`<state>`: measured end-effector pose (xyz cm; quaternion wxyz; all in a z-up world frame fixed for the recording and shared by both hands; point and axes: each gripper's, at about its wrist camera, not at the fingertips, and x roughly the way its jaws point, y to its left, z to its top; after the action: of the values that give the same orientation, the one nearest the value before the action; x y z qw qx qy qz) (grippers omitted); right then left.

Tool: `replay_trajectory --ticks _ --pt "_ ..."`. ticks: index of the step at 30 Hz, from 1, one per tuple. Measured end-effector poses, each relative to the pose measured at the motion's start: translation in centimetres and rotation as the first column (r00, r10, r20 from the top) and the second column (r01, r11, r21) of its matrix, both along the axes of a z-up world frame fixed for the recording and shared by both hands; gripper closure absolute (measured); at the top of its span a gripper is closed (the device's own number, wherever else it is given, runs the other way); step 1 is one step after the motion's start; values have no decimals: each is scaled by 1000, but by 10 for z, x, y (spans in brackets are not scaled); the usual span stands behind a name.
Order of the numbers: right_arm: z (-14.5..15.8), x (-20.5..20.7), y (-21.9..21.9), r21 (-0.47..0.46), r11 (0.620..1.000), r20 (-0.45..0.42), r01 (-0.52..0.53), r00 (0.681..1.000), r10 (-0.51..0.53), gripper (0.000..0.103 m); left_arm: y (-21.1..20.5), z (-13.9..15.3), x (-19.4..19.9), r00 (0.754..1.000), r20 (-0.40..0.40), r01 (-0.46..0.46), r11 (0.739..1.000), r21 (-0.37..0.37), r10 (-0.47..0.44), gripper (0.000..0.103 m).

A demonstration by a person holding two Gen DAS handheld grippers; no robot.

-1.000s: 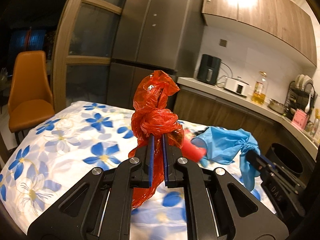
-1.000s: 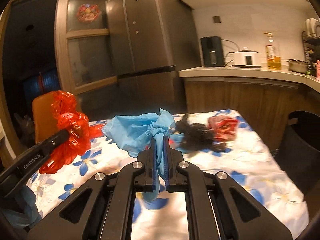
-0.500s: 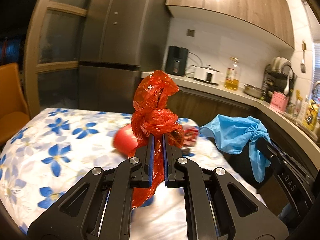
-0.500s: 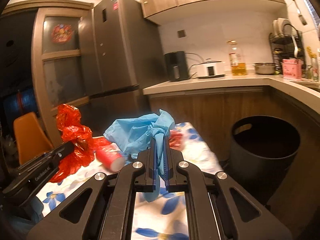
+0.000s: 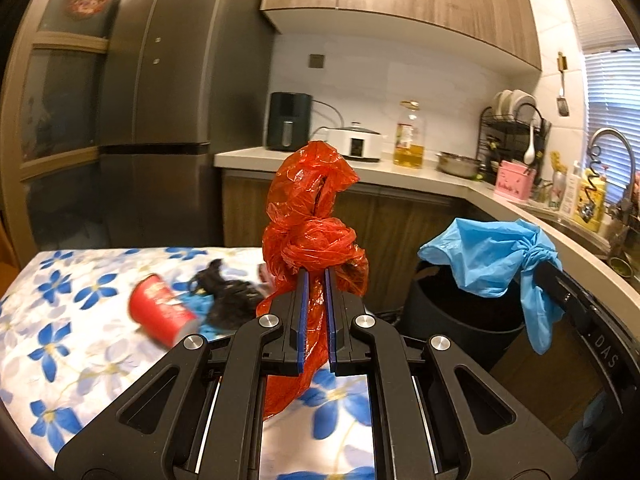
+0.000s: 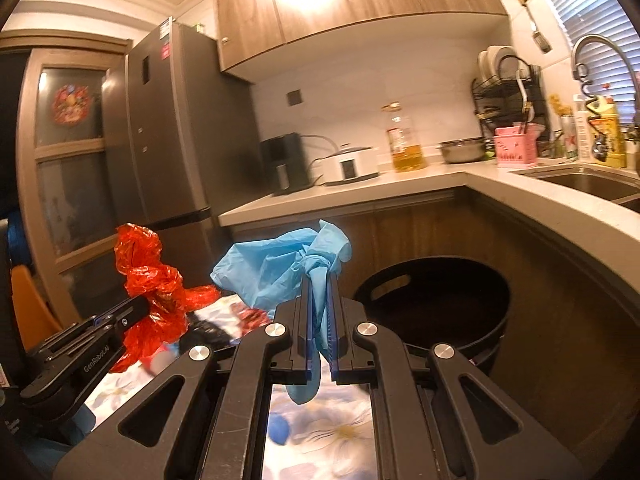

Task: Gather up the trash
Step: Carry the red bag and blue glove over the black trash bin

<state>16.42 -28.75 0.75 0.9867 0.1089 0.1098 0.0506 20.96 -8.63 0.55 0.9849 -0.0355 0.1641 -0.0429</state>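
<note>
My left gripper [image 5: 314, 276] is shut on a knotted red plastic bag [image 5: 310, 216] and holds it above the flowered table [image 5: 60, 344]. My right gripper [image 6: 319, 276] is shut on a knotted blue plastic bag [image 6: 276, 268], held in the air near the round black bin [image 6: 432, 304]. The blue bag [image 5: 484, 256] also shows in the left wrist view, over the bin [image 5: 460, 312]. The red bag [image 6: 154, 292] shows at the left of the right wrist view. A red cup [image 5: 160, 312] and black crumpled trash [image 5: 228, 300] lie on the table.
The black bin stands on the floor between the table's end and the wooden counter cabinets [image 6: 520, 248]. A curved countertop [image 6: 560, 208] with a sink, appliances and an oil bottle runs behind. A tall grey fridge [image 5: 160, 120] stands at the left.
Both grippers have swung right with their bags, from over the table toward the black bin. The bin has come into full view. The grips are unchanged.
</note>
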Motion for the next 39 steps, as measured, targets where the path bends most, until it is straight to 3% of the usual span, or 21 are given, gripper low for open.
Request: replay_trajectory --ticks 22,39 --pt "17 12 -69 19 985 45 170 984 -171 96 -95 15 47 982 38 183 983 12 -183 96" --pt "18 41 -94 31 981 31 193 981 -194 96 -142 9 86 967 27 253 967 7 -253 96"
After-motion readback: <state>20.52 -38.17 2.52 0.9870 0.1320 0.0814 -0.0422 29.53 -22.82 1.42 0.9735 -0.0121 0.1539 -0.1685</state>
